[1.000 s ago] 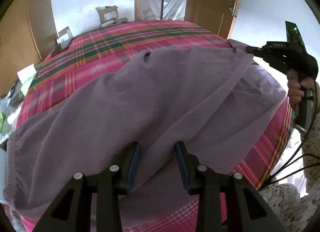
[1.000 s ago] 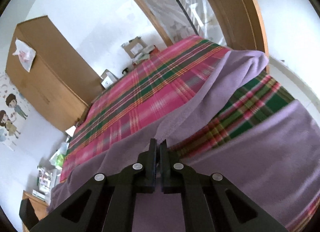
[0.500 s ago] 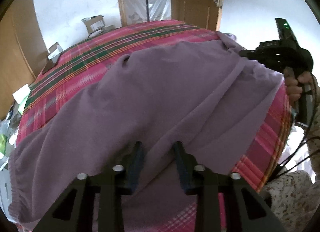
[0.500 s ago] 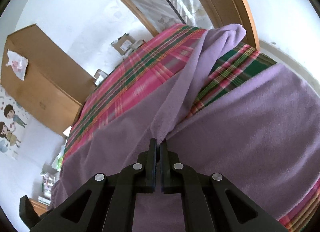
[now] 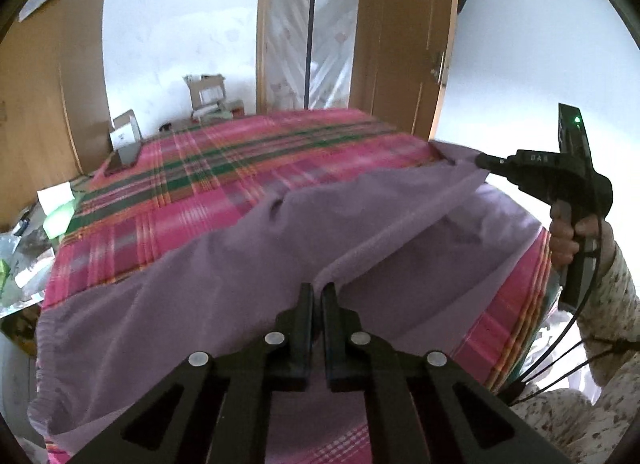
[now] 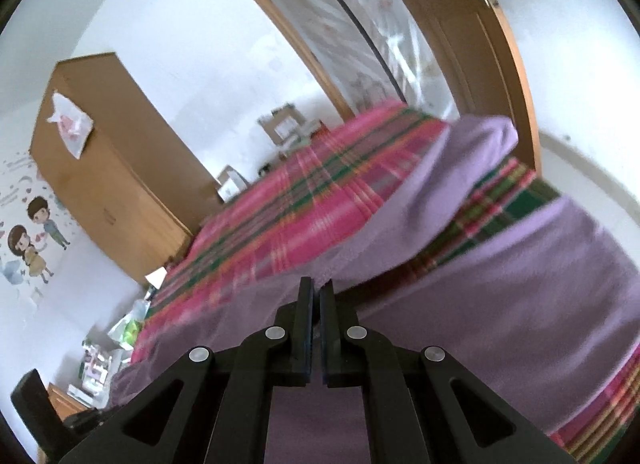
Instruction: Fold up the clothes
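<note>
Cloth [image 5: 248,264], soft and purple, lies spread over a bed with a pink and green checked cover [image 5: 224,168]. It fills the near half of the bed, and one long edge of it is pulled up off the cover.

The left tongs [image 5: 316,292] are closed tight on a fold of the purple cloth, near the front edge of the bed. A raised ridge of cloth runs from there up to the right tongs [image 5: 486,162]. Those are closed too, and they pinch the far corner of the cloth, lifted a little above the bed. A hand [image 5: 572,234] holds the black handle of the right tongs, and a speckled sleeve [image 5: 612,296] shows below it. Black wires hang down beside the sleeve.

From the right wrist view, the right tongs [image 6: 318,292] sit shut with purple cloth between them. This view is a bit blurry. A flap of the cloth [image 6: 440,184] stands up over the checked cover [image 6: 280,216], and more cloth lies flat to the right.

A brown wardrobe [image 6: 108,168] stands by the wall, with a white bag [image 6: 72,128] on top. Cartoon stickers [image 6: 32,236] are on the wall. Cardboard boxes [image 5: 206,90] sit past the far end of the bed, near a wooden door [image 5: 404,40].
</note>
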